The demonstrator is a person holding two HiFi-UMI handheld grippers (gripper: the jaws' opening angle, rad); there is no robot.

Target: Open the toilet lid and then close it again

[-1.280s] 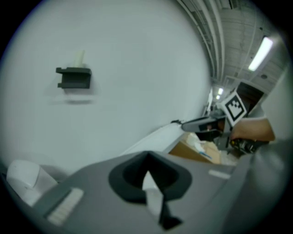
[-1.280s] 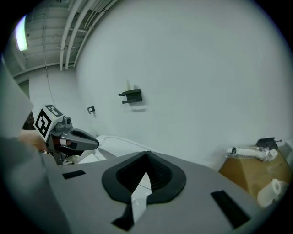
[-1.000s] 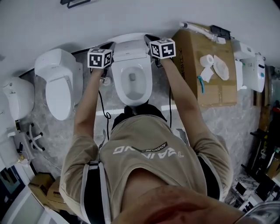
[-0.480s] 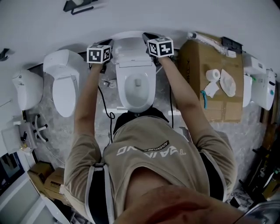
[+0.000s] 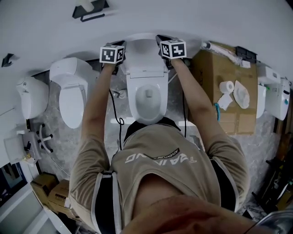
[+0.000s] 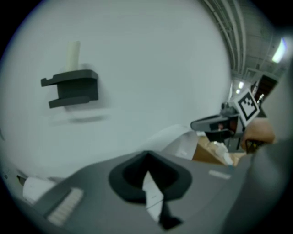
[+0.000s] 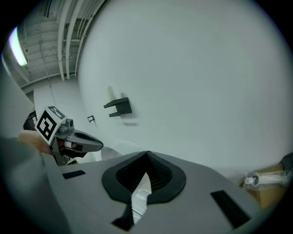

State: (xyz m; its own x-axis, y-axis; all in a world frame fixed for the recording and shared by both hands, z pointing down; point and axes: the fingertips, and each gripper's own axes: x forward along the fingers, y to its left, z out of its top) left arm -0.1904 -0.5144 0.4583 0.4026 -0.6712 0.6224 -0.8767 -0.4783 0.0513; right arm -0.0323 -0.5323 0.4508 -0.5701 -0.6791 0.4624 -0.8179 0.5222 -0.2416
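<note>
The white toilet [image 5: 147,98] stands against the wall with its bowl showing and its lid [image 5: 142,51] raised upright. My left gripper [image 5: 122,45] is at the lid's left edge and my right gripper [image 5: 160,39] at its right edge, both pointing at the wall. In the left gripper view the jaws [image 6: 147,154] meet at their tips, with the white lid [image 6: 183,141] just beyond them and the right gripper [image 6: 219,125] across it. The right gripper's jaws [image 7: 147,153] also meet at the tips. I cannot tell whether either gripper touches the lid.
A second toilet [image 5: 73,91] and another white fixture [image 5: 32,96] stand to the left. A cardboard box [image 5: 229,105] with paper rolls is at the right. A black shelf [image 5: 89,11] hangs on the wall above. A cable [image 5: 114,112] runs down beside the toilet.
Both grippers have moved slightly farther toward the wall beside the raised lid. The head view has shifted, so the toilet sits lower and more central.
</note>
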